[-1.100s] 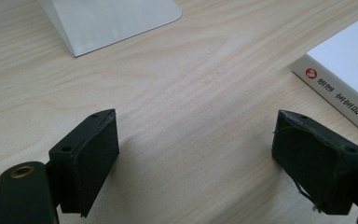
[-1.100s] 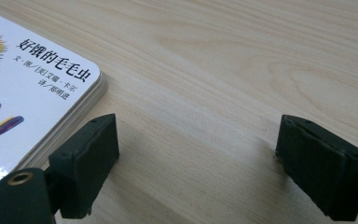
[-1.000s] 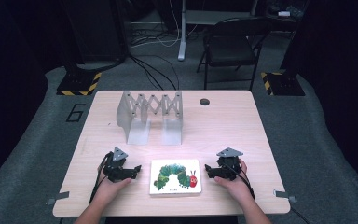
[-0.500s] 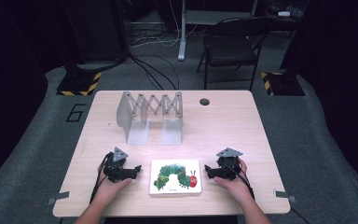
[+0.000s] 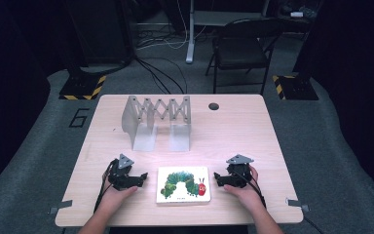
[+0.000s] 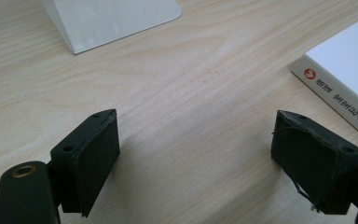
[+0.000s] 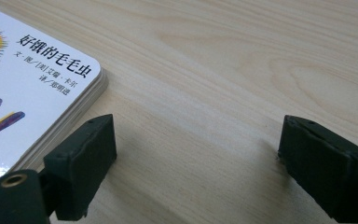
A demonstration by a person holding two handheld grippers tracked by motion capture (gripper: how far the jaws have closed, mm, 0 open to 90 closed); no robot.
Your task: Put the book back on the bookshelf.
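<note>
Lit brightly and evenly from above on the pale counter point(image 5: 233, 131), dark and murky beyond its edges, slightly soft throughout the high view, with faint shadows under the tongs, near pads blurred, no glare.

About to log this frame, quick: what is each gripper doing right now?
Left gripper: open, nothing between its jaws, beside the picture book.
Right gripper: open, nothing held, by the book's other side.

The left gripper point(image 6: 196, 163) holds its fingers point(image 6: 95, 163) wide apart over bare table point(image 6: 191, 84), book point(image 6: 345, 79) at right.
</note>
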